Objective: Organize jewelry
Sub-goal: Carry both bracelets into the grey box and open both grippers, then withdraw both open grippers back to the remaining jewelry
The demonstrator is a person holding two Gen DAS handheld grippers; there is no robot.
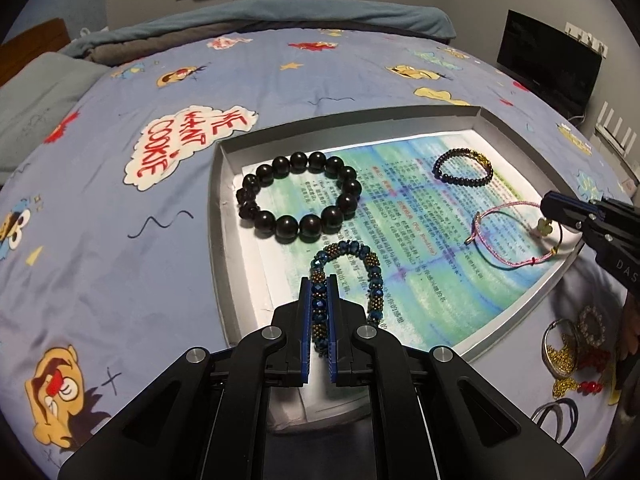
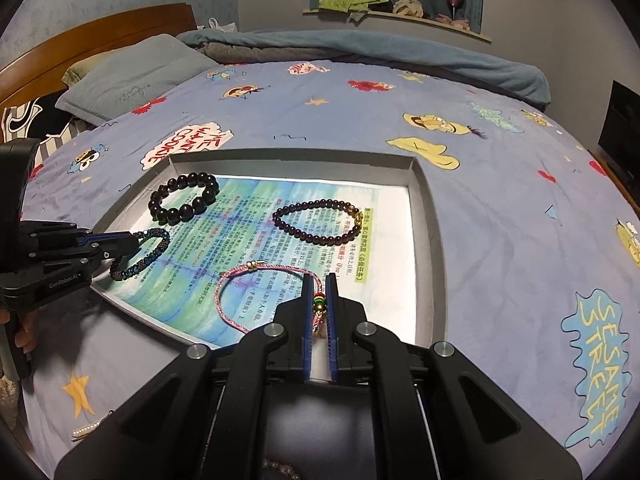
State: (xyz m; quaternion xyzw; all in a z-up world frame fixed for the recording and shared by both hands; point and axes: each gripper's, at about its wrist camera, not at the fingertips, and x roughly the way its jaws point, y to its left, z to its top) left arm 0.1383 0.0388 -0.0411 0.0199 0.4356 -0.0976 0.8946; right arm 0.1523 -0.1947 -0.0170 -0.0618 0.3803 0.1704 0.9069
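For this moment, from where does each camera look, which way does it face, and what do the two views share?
Left wrist: on the left gripper, looking down along its fingers into the tray; jaws shut on the blue beaded bracelet. The right gripper enters at right.
Right wrist: on the right gripper, facing the tray, shut on the pink cord bracelet. The left gripper and some fingers show at left.
Shared: tray, black bead bracelet, both held bracelets.
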